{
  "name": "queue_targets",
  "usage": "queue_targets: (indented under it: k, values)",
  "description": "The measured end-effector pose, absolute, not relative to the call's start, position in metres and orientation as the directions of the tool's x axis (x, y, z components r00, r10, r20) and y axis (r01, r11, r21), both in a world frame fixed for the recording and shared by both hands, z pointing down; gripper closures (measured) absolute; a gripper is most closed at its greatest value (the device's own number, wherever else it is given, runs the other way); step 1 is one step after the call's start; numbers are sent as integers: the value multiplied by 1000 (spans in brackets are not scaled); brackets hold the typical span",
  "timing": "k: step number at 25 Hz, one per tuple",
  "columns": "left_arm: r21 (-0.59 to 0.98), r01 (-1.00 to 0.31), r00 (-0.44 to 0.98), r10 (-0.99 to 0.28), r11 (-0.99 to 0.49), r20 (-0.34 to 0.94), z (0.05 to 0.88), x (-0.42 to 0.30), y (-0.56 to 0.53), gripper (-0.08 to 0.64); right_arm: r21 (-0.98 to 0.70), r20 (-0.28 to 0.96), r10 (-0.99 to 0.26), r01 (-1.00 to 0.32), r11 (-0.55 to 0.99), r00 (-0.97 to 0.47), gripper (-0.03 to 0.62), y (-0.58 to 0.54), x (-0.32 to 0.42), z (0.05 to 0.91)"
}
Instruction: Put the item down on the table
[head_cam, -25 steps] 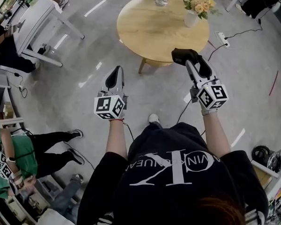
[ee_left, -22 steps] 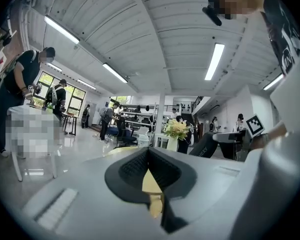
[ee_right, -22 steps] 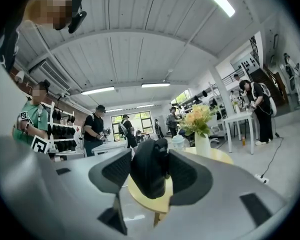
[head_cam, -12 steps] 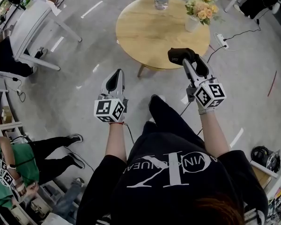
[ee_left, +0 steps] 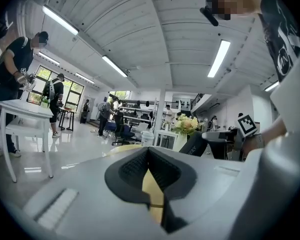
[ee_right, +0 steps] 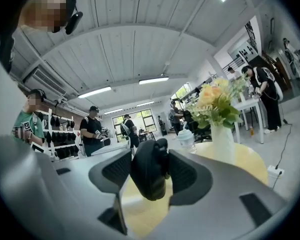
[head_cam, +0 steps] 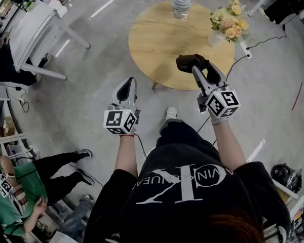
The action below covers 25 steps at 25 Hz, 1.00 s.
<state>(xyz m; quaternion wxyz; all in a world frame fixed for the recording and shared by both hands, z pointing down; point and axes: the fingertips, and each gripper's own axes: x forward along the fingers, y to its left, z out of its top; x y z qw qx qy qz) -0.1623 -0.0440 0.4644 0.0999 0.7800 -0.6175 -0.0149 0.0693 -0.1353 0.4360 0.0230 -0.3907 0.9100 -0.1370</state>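
Note:
My right gripper point(head_cam: 202, 68) is shut on a black item point(head_cam: 190, 63), a soft dark pouch-like thing, held above the near edge of the round wooden table point(head_cam: 162, 34). The right gripper view shows the black item point(ee_right: 149, 170) clamped between both jaws, with the tabletop point(ee_right: 242, 159) beyond. My left gripper point(head_cam: 125, 88) hangs over the grey floor left of the table, jaws shut with nothing between them. In the left gripper view, the jaws meet and the black item point(ee_left: 196, 145) shows to the right.
On the table's far side stand a white vase of yellow flowers point(head_cam: 224, 25) and a lidded cup point(head_cam: 181, 5). A power strip and cable point(head_cam: 244, 47) lie on the floor to the right. A white table point(head_cam: 33, 27) and people are at the left.
The person has stepped toward the table. My right gripper with the black item has come from beside the table to over its near edge. The left gripper moved along beside it.

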Motion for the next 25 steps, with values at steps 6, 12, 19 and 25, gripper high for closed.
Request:
queue_targets:
  k: [6,12,19,25]
  values:
    - [191,-961,225,-966,-199,125,475,-186,-72,548,-296,95,-692,-684,667,-715,354,-169,34,451]
    - [207,-962,210,-966,-177,151,489,-193,-89,548,-329,120,-657,-654,681,-744,354,-188,11,468]
    - [213,-963,205,-964,-167,171,498,-195,-114,548,-379,147,-636,-637,671,-758,354,-212,-1,488]
    - [211,-965,193,-964,-154,180,501,-200,-133,548,-426,156,-621,-620,659,-768,354,-231,-11,500]
